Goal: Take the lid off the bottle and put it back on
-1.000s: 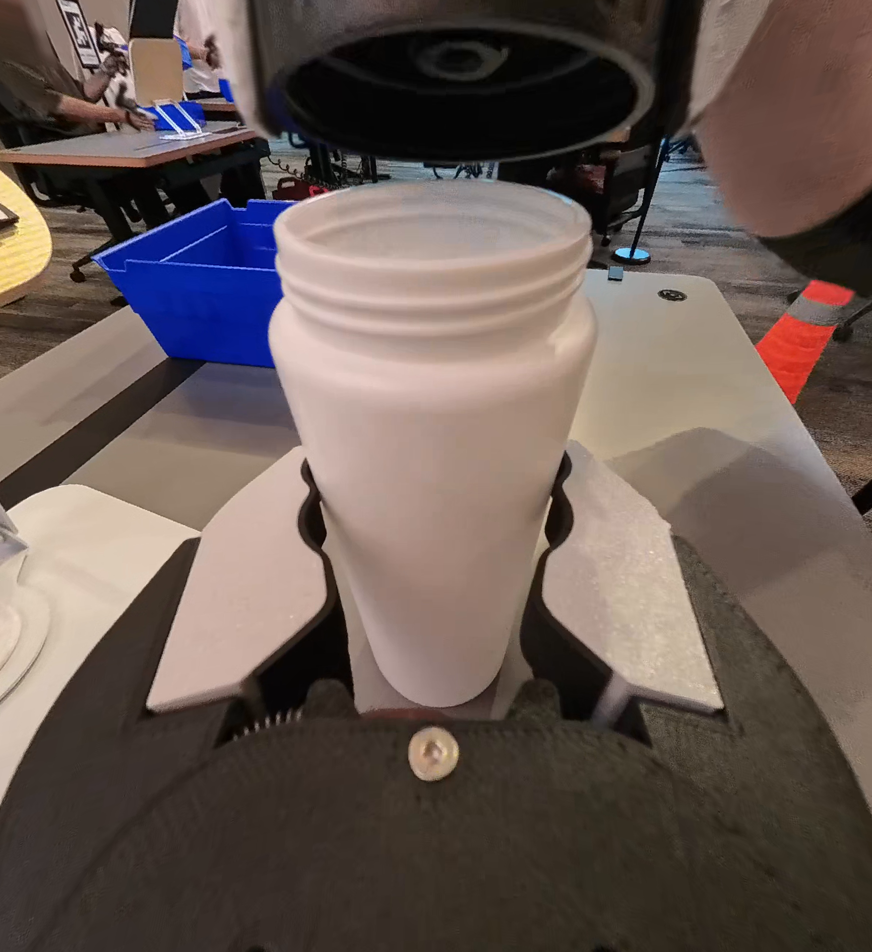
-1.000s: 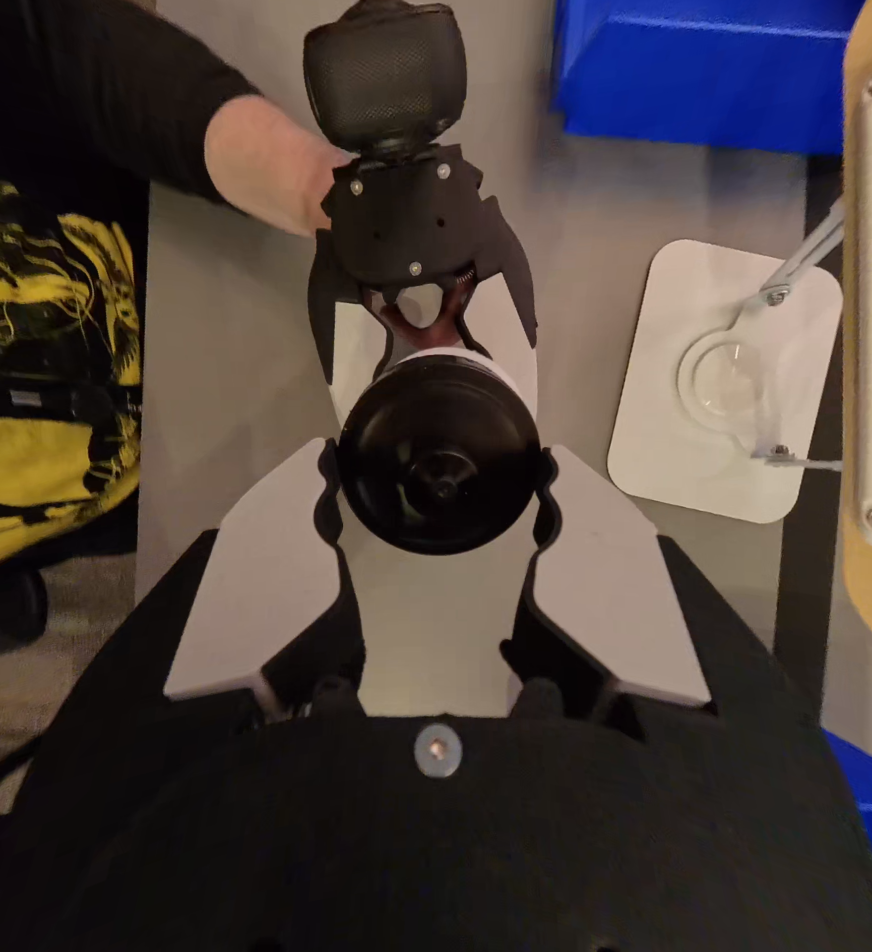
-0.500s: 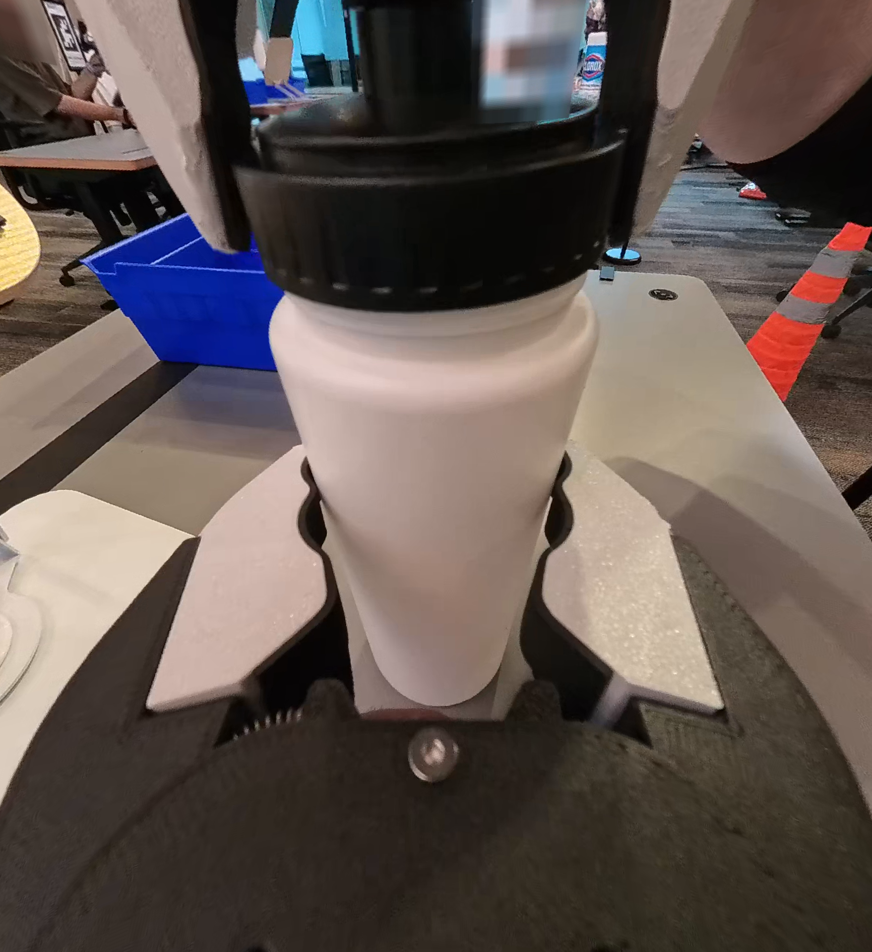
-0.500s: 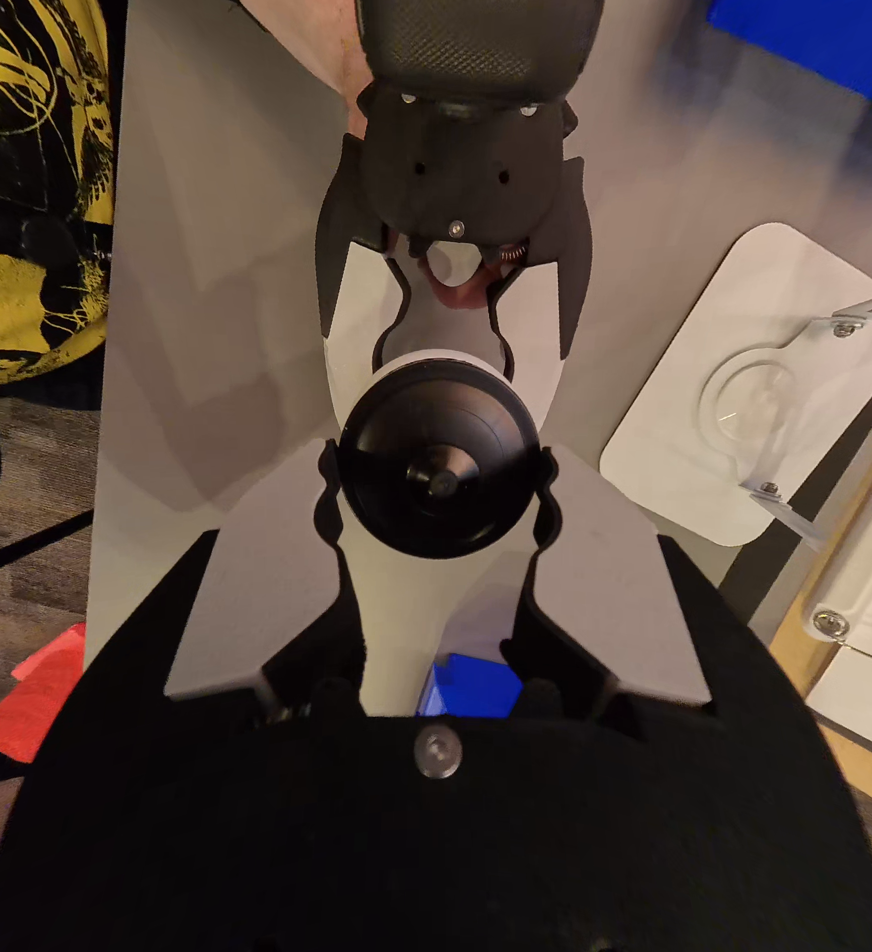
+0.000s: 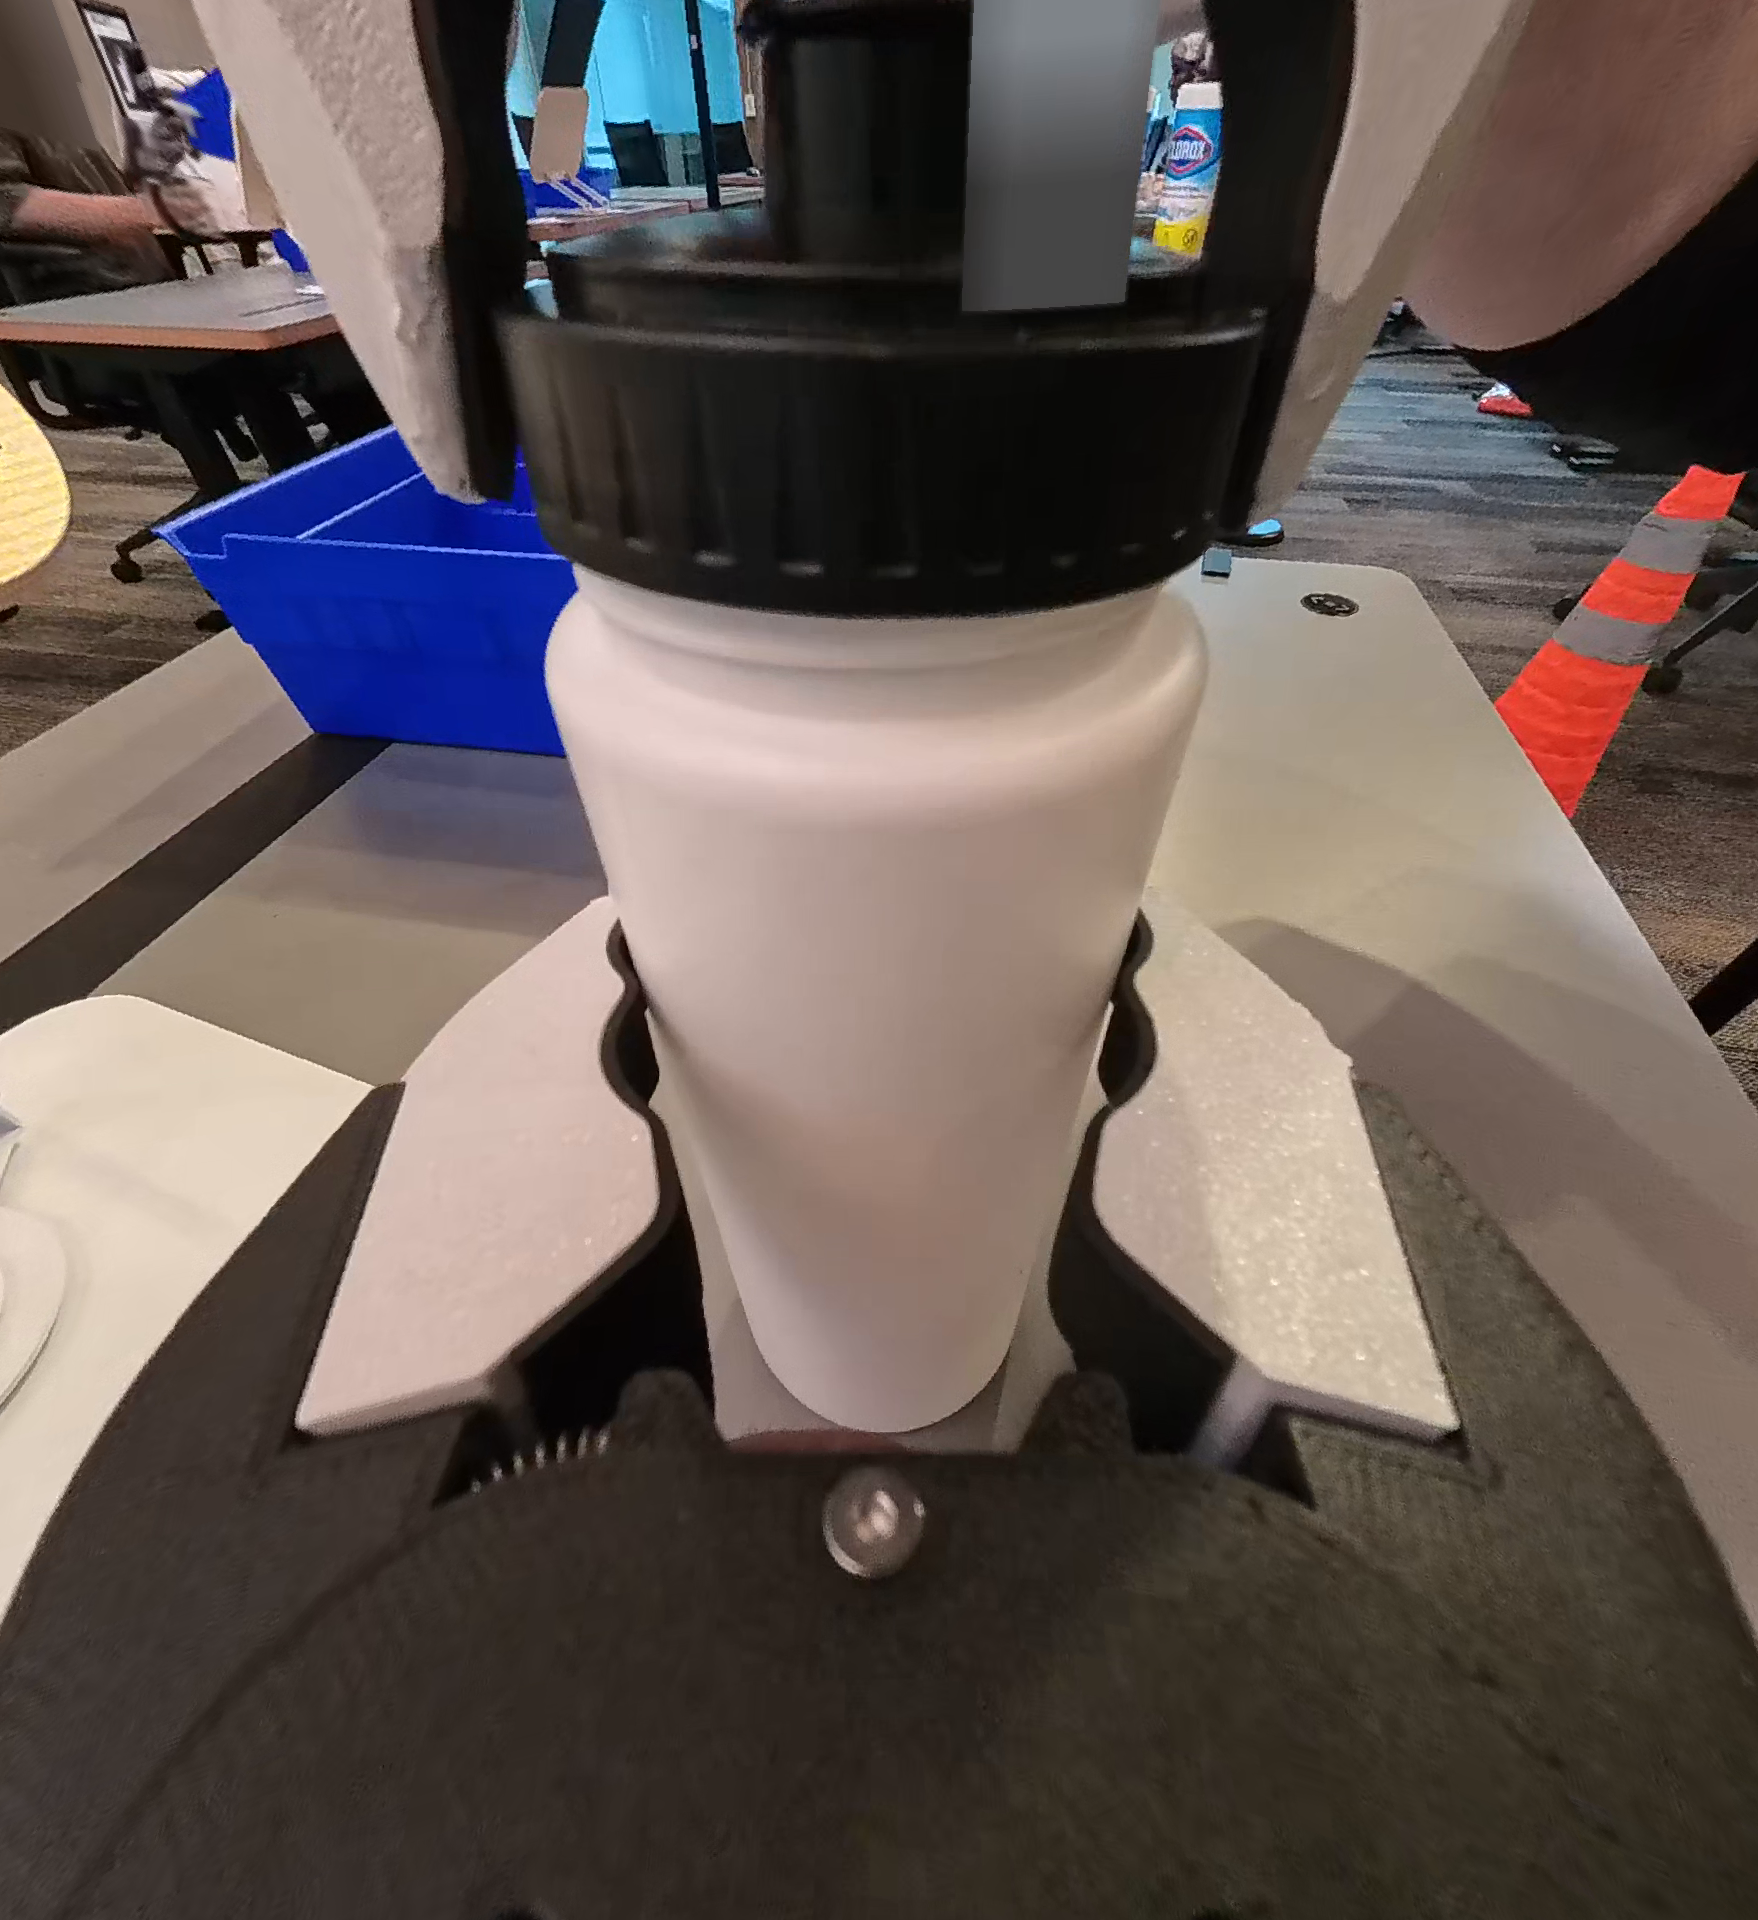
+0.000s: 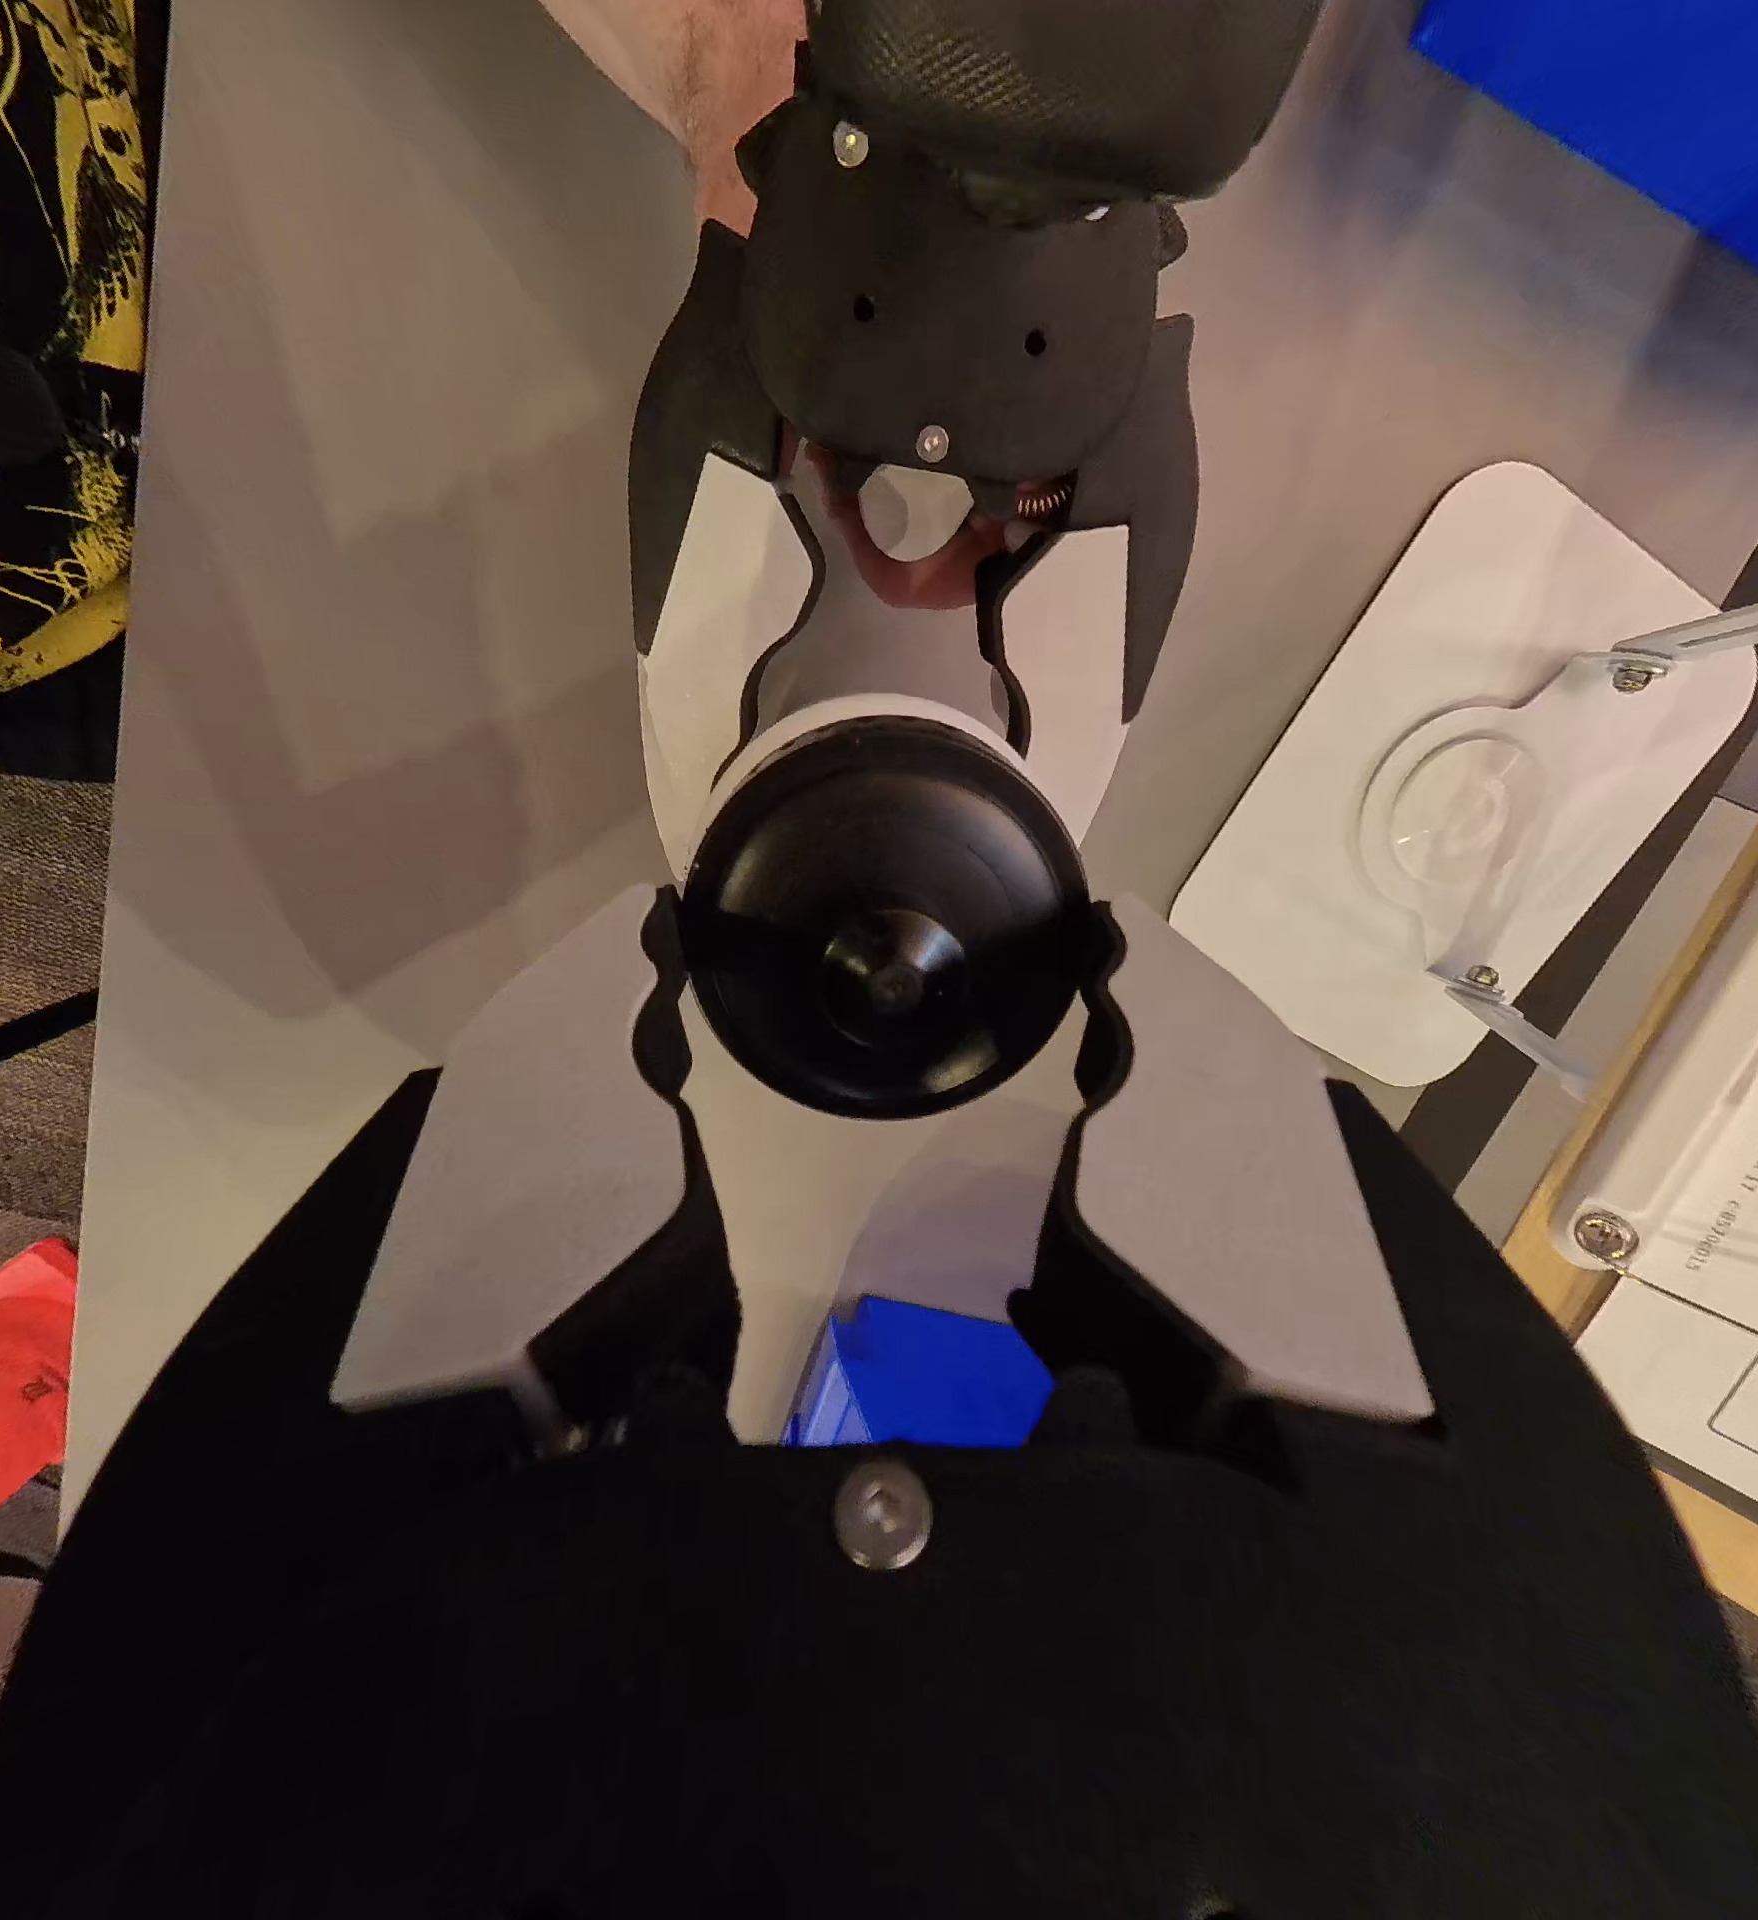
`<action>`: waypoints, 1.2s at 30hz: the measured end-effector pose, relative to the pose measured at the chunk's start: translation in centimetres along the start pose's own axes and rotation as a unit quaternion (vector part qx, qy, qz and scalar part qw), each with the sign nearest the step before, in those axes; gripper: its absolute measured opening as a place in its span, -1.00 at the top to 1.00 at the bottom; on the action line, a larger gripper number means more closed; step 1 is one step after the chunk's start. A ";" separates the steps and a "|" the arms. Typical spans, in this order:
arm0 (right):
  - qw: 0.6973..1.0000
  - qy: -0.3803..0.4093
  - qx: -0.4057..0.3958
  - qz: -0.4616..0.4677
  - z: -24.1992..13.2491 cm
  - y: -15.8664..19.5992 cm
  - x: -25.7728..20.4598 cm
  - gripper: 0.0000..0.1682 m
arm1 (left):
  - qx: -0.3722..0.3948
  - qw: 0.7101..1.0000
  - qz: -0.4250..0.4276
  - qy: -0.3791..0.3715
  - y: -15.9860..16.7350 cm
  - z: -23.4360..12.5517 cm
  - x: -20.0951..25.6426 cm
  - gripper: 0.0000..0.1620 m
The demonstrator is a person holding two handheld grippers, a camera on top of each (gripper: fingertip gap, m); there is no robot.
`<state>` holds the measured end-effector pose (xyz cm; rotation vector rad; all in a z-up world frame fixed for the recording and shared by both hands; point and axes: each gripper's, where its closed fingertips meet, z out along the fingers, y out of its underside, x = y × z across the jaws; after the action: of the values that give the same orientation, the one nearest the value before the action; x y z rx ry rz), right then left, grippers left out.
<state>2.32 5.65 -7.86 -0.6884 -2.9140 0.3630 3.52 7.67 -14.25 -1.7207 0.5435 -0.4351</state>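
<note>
A white bottle (image 5: 875, 935) stands upright on the grey table (image 5: 1374, 831). My left gripper (image 5: 875, 997) is shut on its lower body. A black ribbed lid (image 5: 875, 457) sits on the bottle's mouth and covers the threads. My right gripper (image 6: 880, 914) comes from above and is shut on the lid (image 6: 880, 914), one finger on each side. In the right wrist view only a thin rim of the bottle (image 6: 781, 743) shows past the lid, and the left gripper (image 6: 885, 686) lies beyond it. The right gripper's fingers (image 5: 376, 260) flank the lid in the left wrist view.
A blue bin (image 5: 376, 613) stands at the table's far left. A white pad with a clear stand (image 6: 1457, 790) lies to the bottle's left. An orange cone (image 5: 1623, 644) is on the floor to the right. A wooden board (image 6: 1706, 1299) adjoins the table. A person's arm (image 5: 1581, 156) is above.
One second ago the lid hung above the open bottle mouth. It came down onto the threads, and the right gripper has turned with it since. The left gripper has held still.
</note>
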 end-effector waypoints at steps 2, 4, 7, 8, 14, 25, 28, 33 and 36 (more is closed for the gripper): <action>1.000 0.003 0.004 -0.001 0.0 -0.1 0.0 0.12 | 0.000 1.000 0.001 0.000 0.0 0.0 0.0 -0.05; 1.000 0.004 0.007 0.010 0.1 -0.1 0.0 0.12 | 0.001 1.000 0.000 0.000 0.0 -0.1 0.0 -0.05; 0.999 0.001 -0.006 0.052 0.1 0.1 0.0 0.12 | 0.001 1.000 -0.001 -0.001 0.0 0.1 0.0 -0.05; 0.998 0.000 -0.009 0.070 0.1 0.1 0.0 0.12 | 0.001 1.000 -0.002 -0.002 0.0 0.1 0.0 -0.05; 0.983 0.023 -0.033 0.182 0.1 0.3 -0.1 0.12 | 0.000 1.000 -0.002 -0.006 0.0 0.1 0.0 -0.05; 0.993 0.023 0.001 0.117 -1.1 -0.6 -0.4 -0.11 | 0.000 1.000 -0.003 -0.006 0.0 0.2 0.0 -0.05; 0.998 0.006 -0.005 0.068 -1.1 -0.5 -0.3 -0.07 | 0.000 1.000 -0.003 -0.004 -0.1 0.2 0.0 -0.05; 0.999 -0.028 -0.033 0.029 -0.4 0.2 -0.1 0.15 | 0.000 1.000 -0.002 -0.003 0.0 0.2 0.1 -0.05; 0.998 -0.034 -0.034 0.042 -0.3 0.2 -0.1 0.15 | 0.000 1.000 -0.002 -0.004 0.0 0.2 0.0 -0.05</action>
<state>2.57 5.83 -7.59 -0.8276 -2.9810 0.3026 3.67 7.80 -14.26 -1.7240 0.5347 -0.4308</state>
